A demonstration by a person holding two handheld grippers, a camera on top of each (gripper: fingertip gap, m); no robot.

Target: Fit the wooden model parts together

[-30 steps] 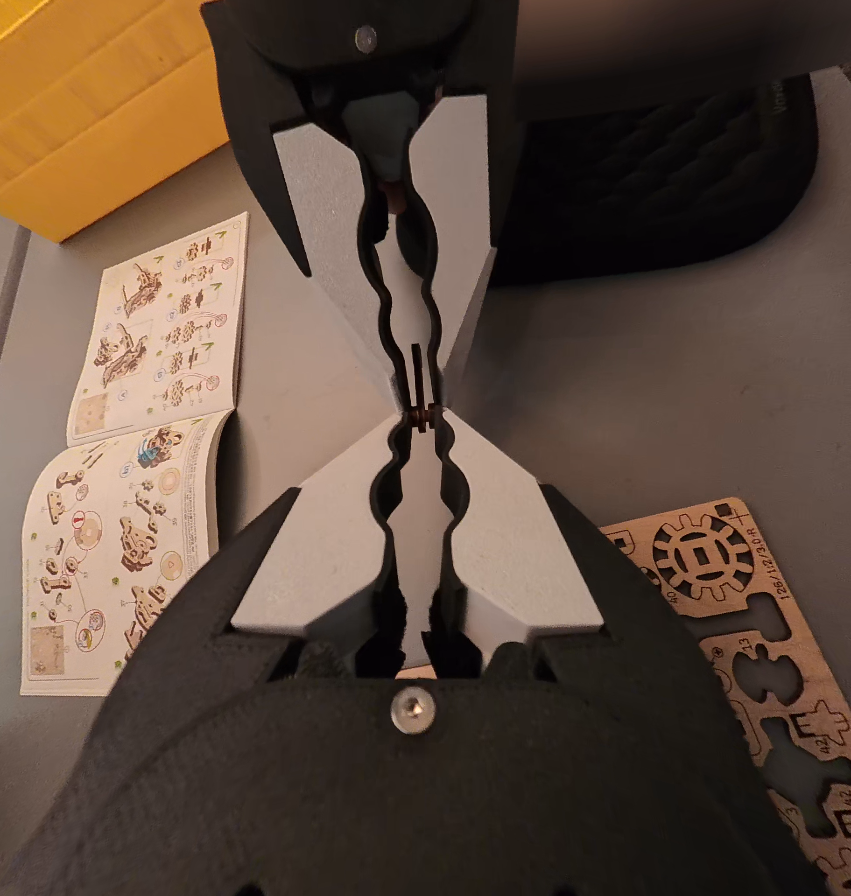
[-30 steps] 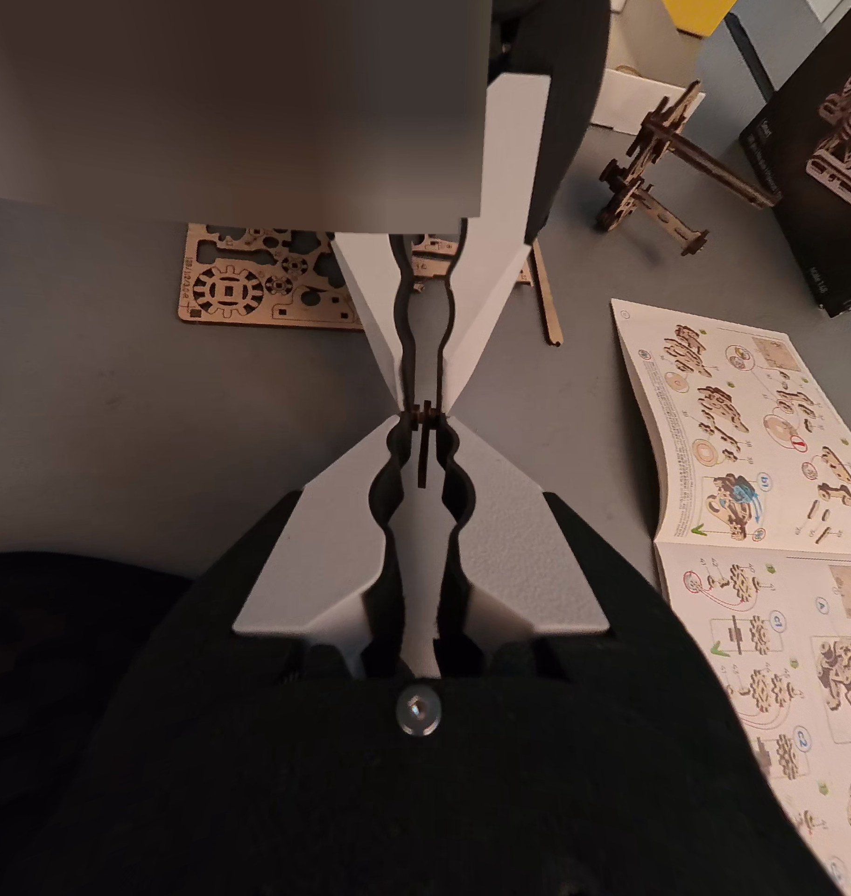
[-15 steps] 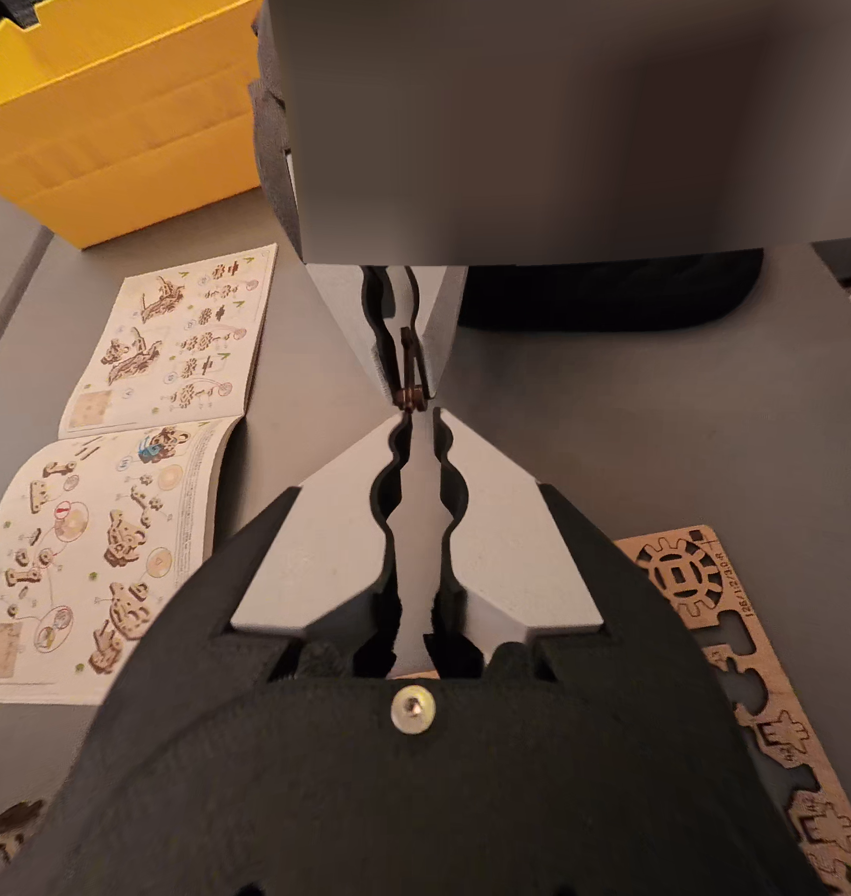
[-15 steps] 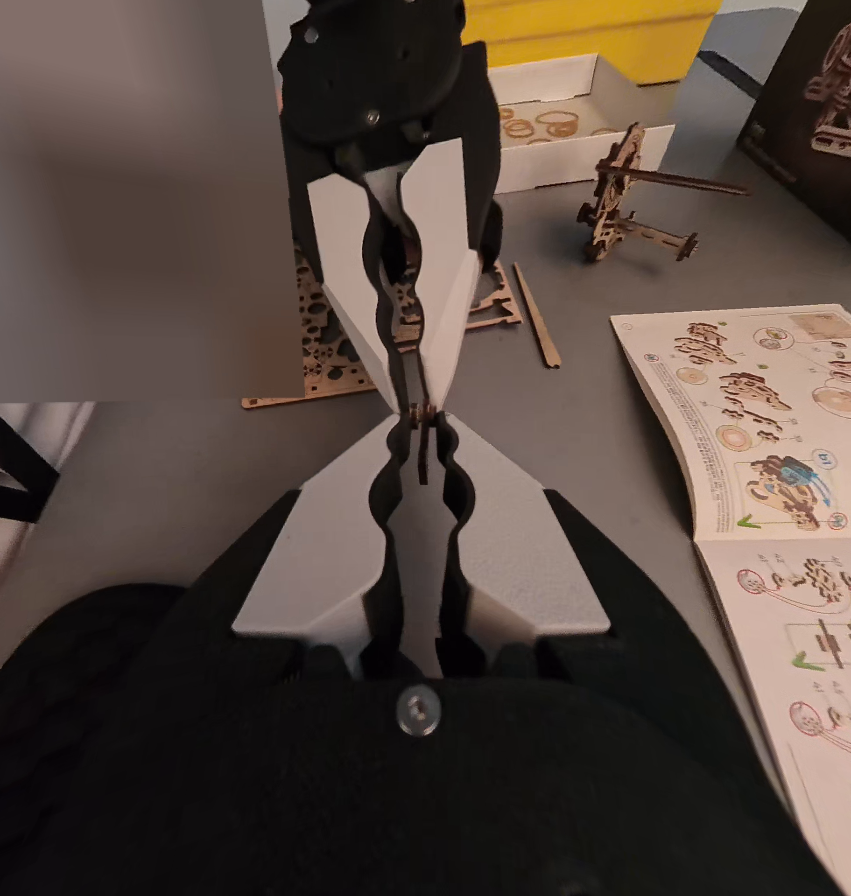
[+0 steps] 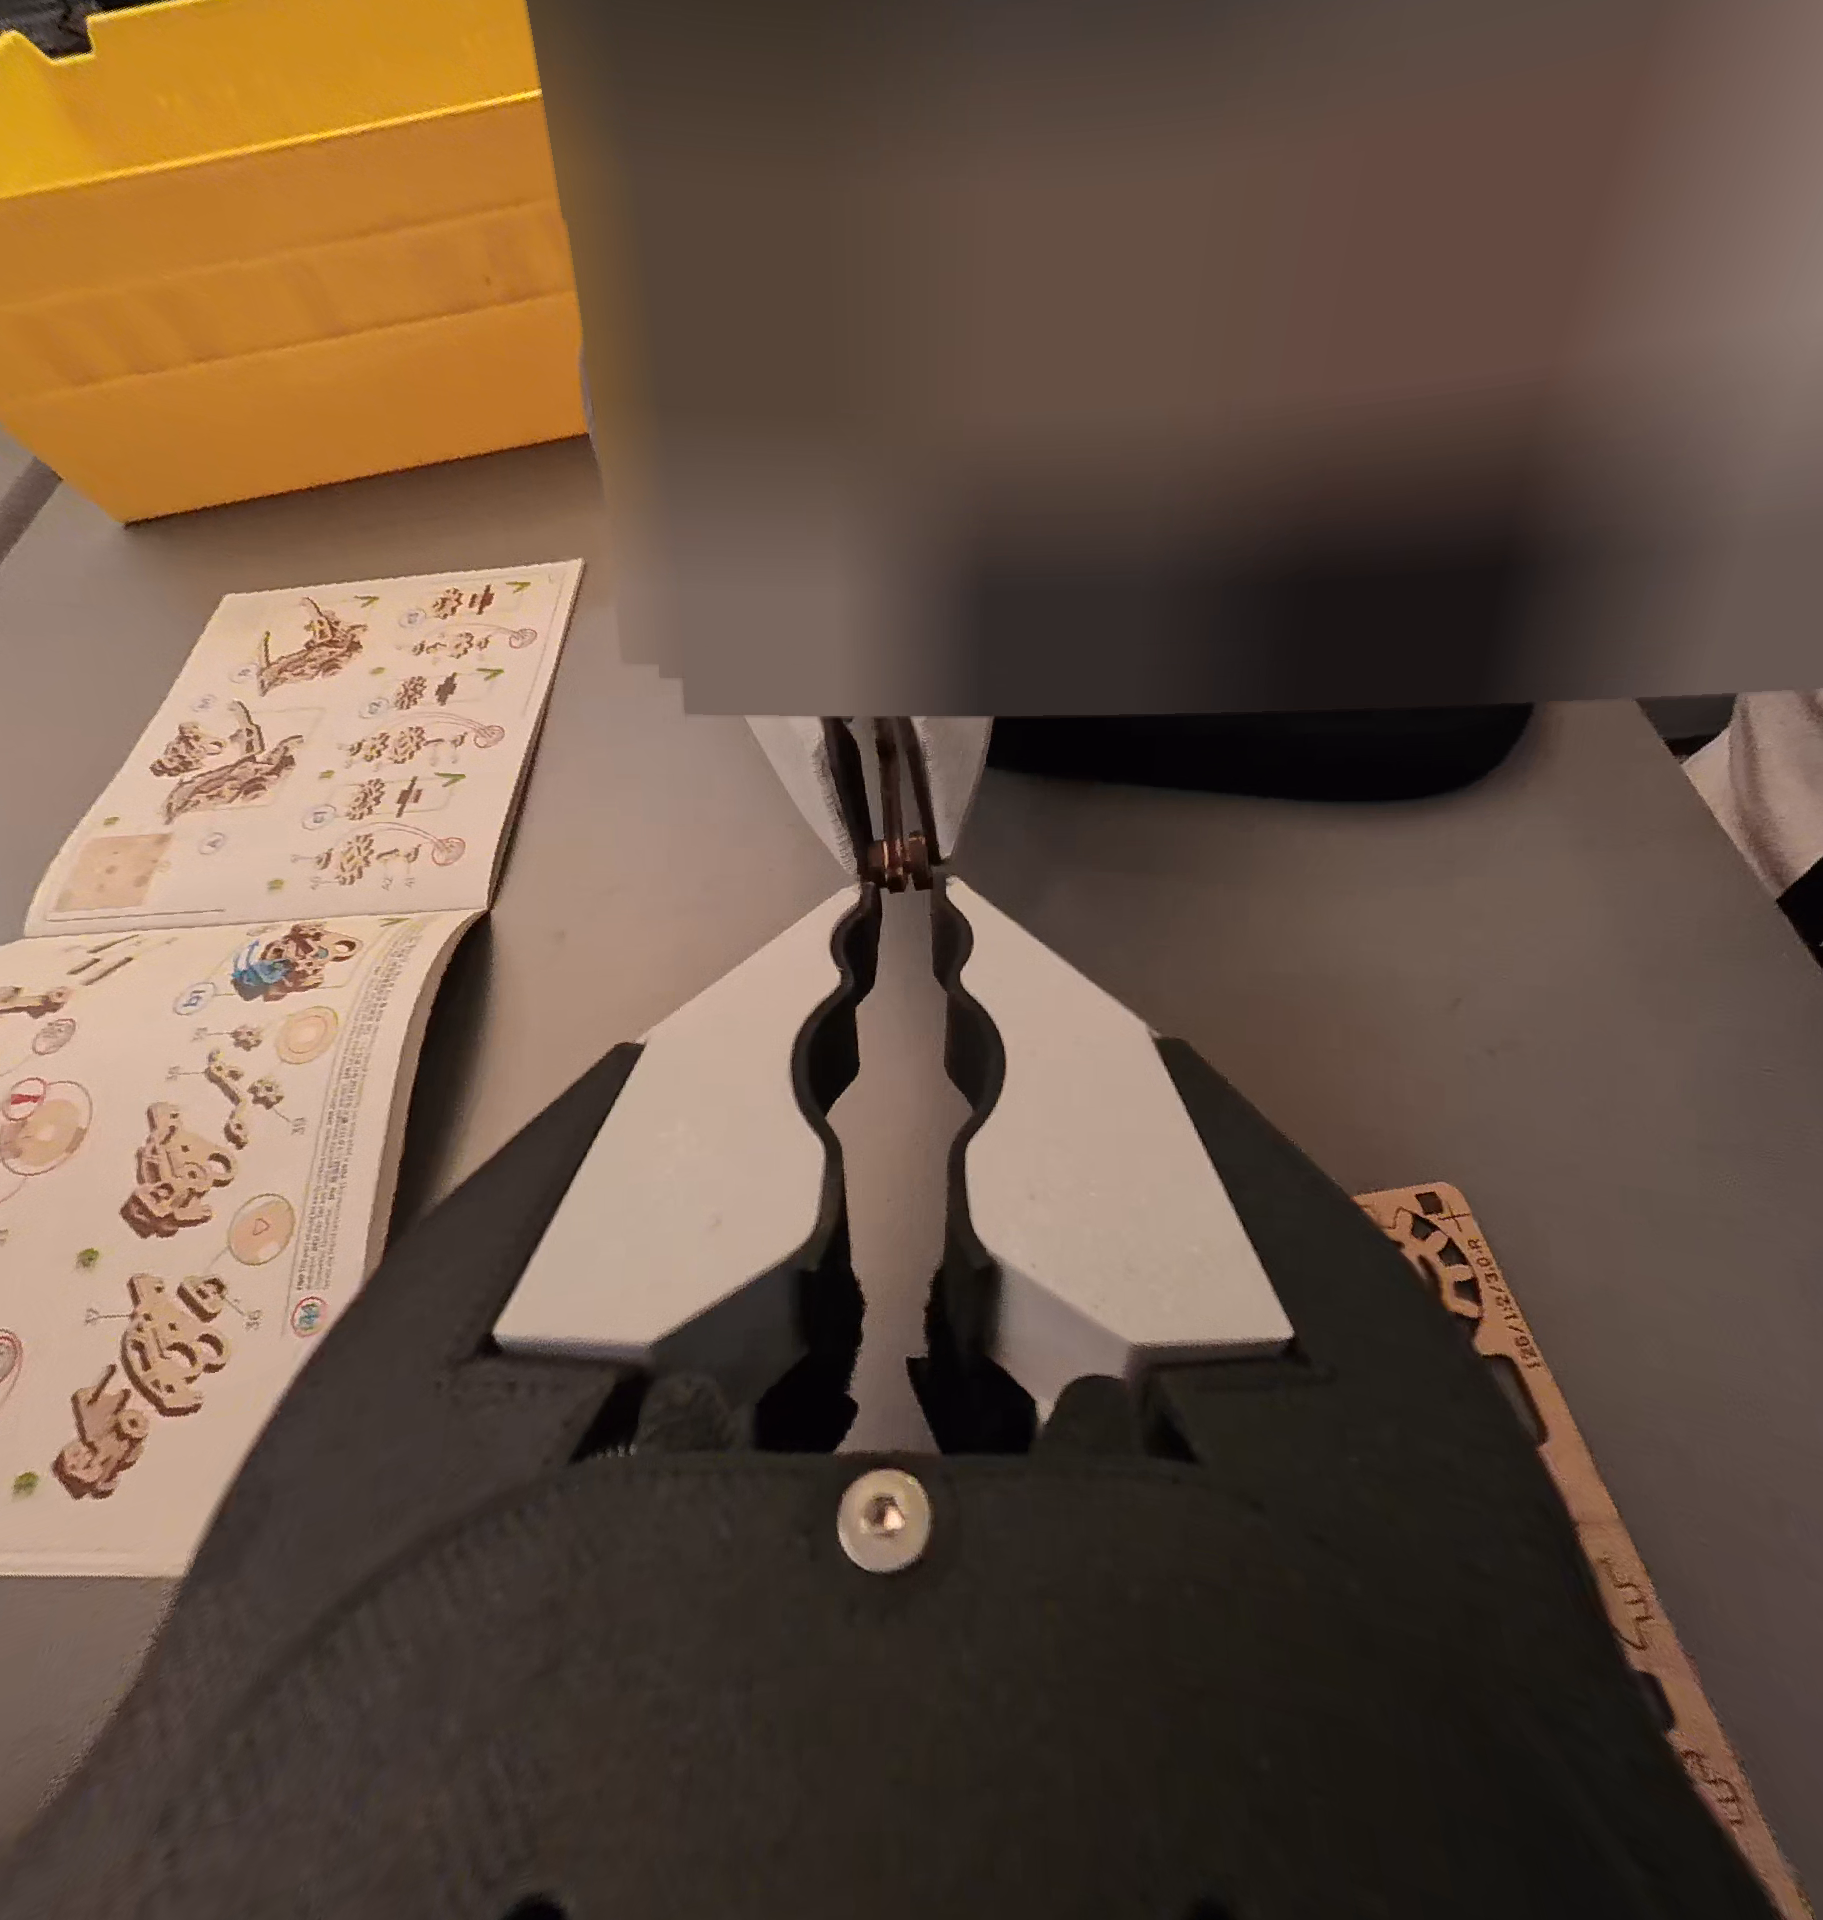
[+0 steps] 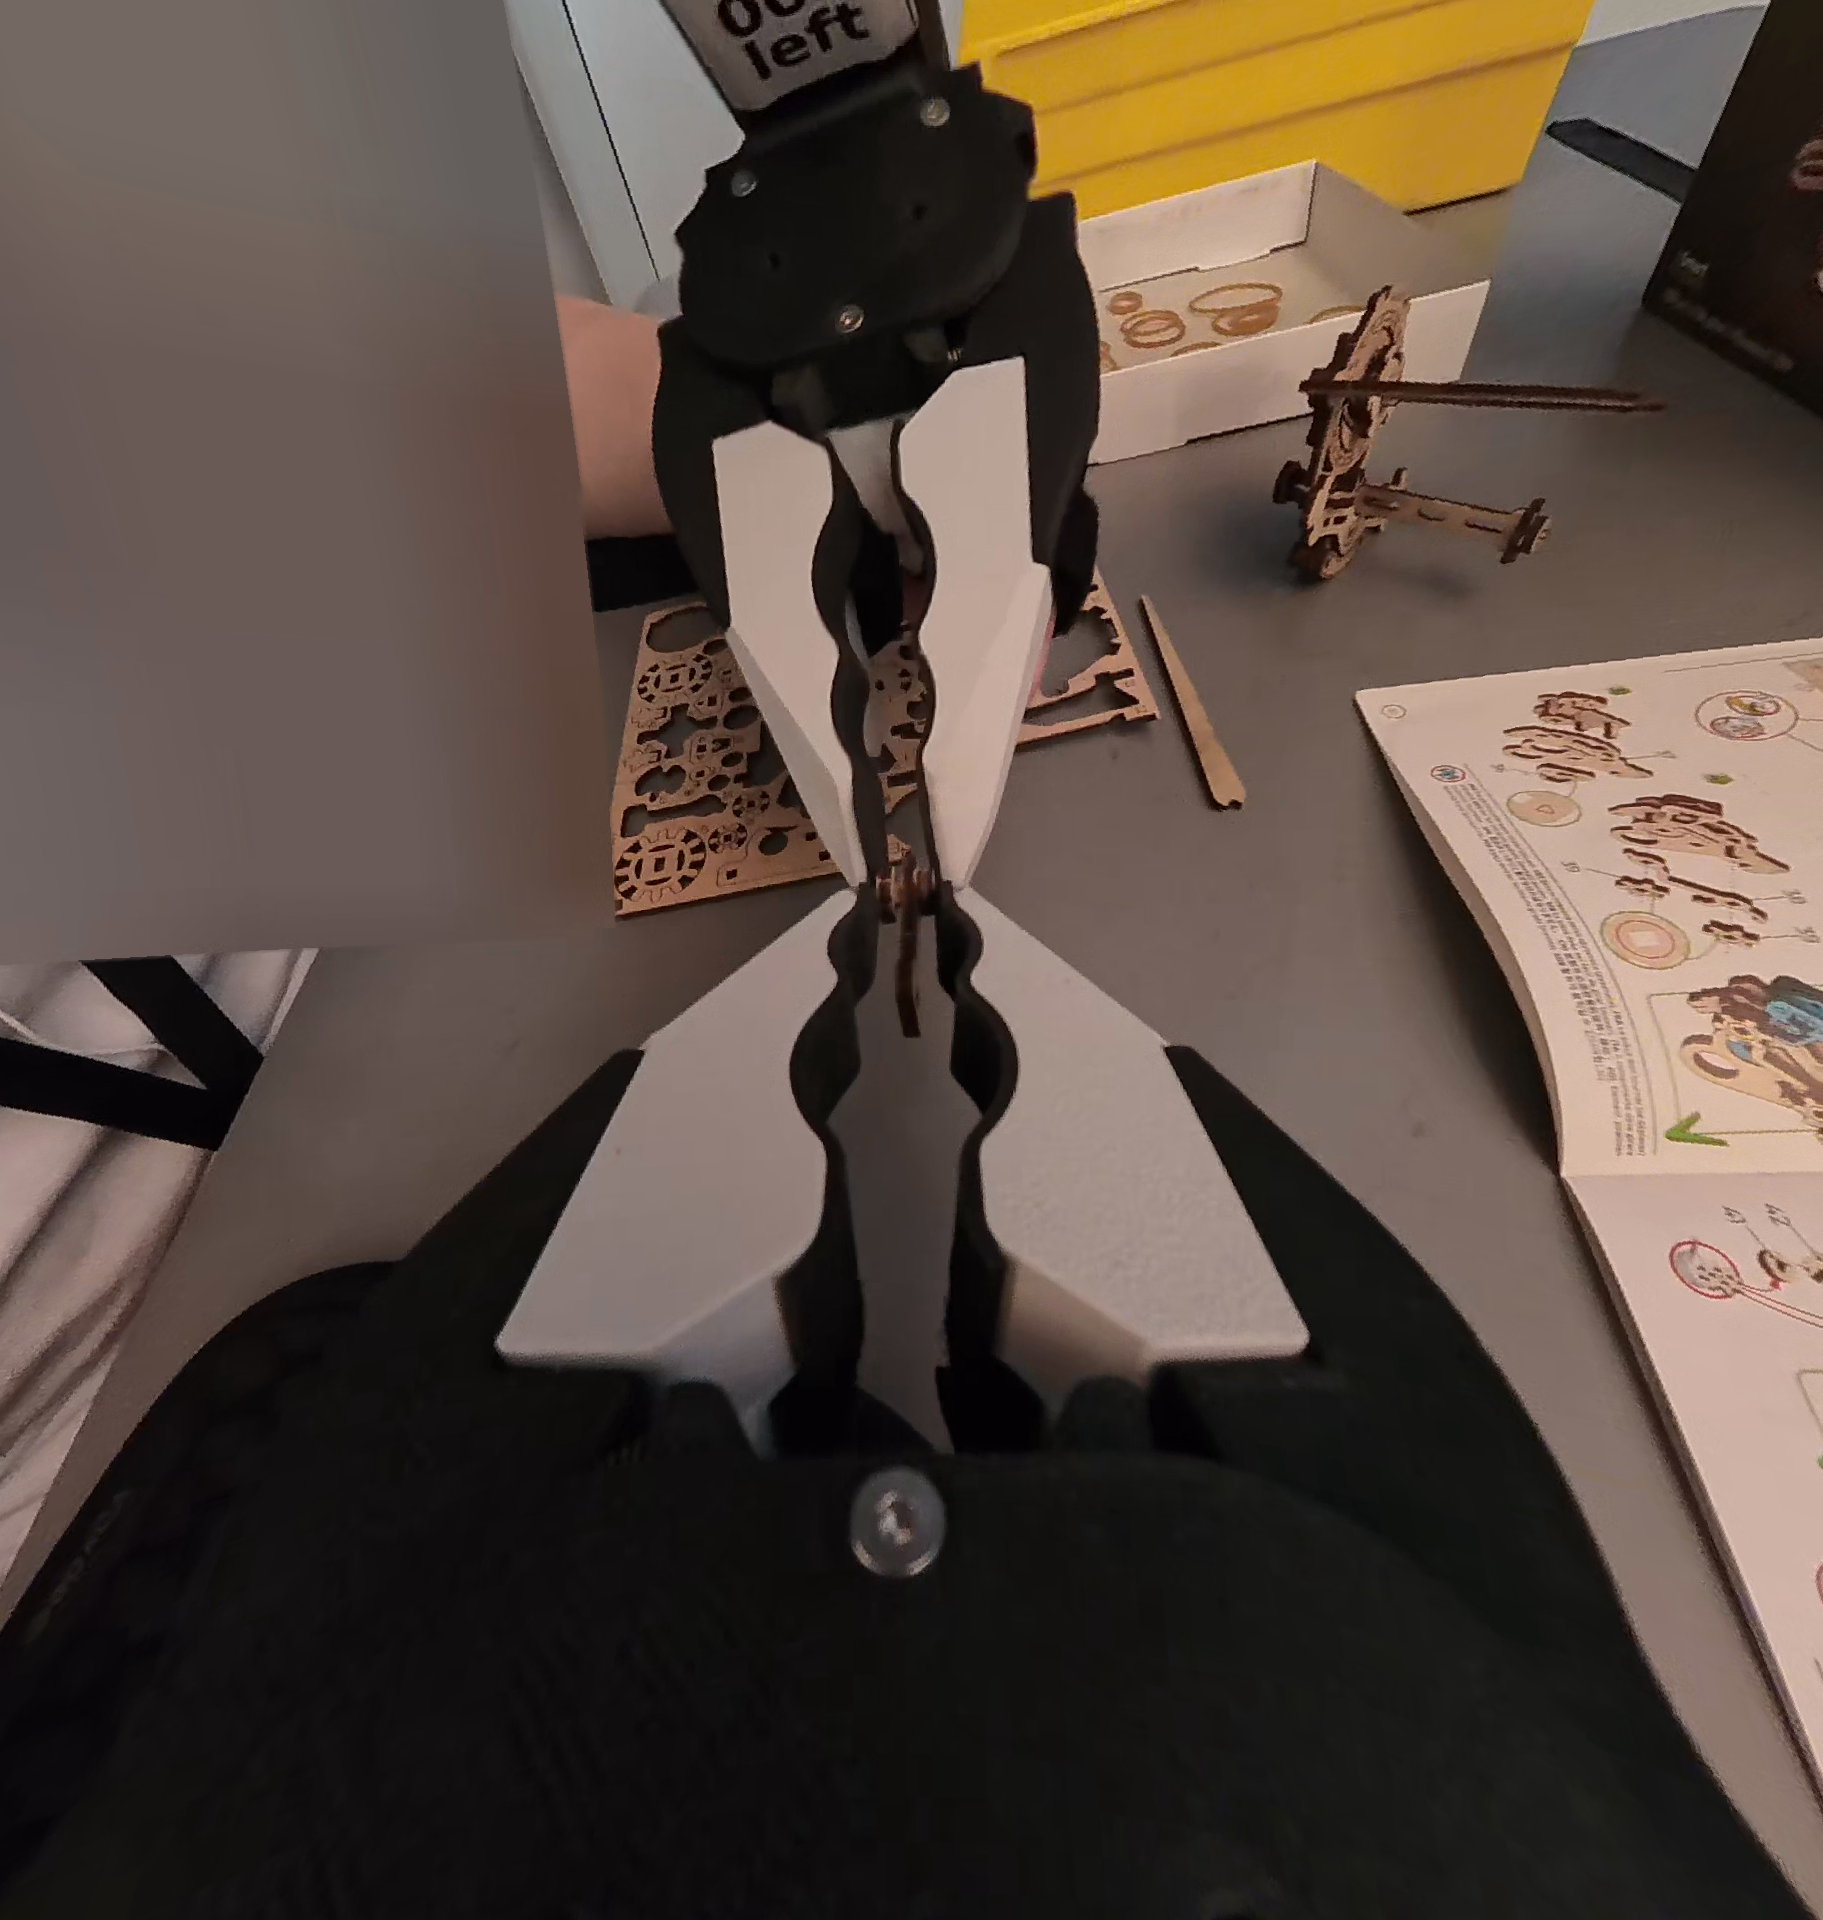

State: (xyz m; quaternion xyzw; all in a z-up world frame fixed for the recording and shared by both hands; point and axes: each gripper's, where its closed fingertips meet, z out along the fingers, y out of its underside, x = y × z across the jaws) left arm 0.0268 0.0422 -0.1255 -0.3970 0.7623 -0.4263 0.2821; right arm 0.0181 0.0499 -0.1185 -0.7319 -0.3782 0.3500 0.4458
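My two grippers meet tip to tip above the grey table (image 5: 1302,987). In the right wrist view my right gripper (image 6: 905,906) is shut on a thin flat wooden piece (image 6: 908,971) that stands on edge between its fingers. The left gripper (image 6: 899,871) comes in from the far side and is shut on a small round wooden part (image 6: 899,883) pressed against that piece. In the left wrist view my left gripper (image 5: 896,896) pinches the small wooden part (image 5: 894,862). The right gripper (image 5: 899,847) opposite is mostly hidden by a blurred patch.
An open instruction booklet (image 5: 263,935) (image 6: 1665,935) lies on the table. A punched wooden parts sheet (image 6: 699,769) (image 5: 1489,1351), a loose wooden stick (image 6: 1193,707), a partly built wooden model (image 6: 1374,468), a white tray (image 6: 1406,312), a yellow box (image 5: 263,312) and a dark box (image 6: 1790,208) surround them. The grippers are tip to tip, or close to it.
Both grippers stay tip to tip on the parts. The views have tilted up, so more of the far table, the yellow box and the left gripper's body show.
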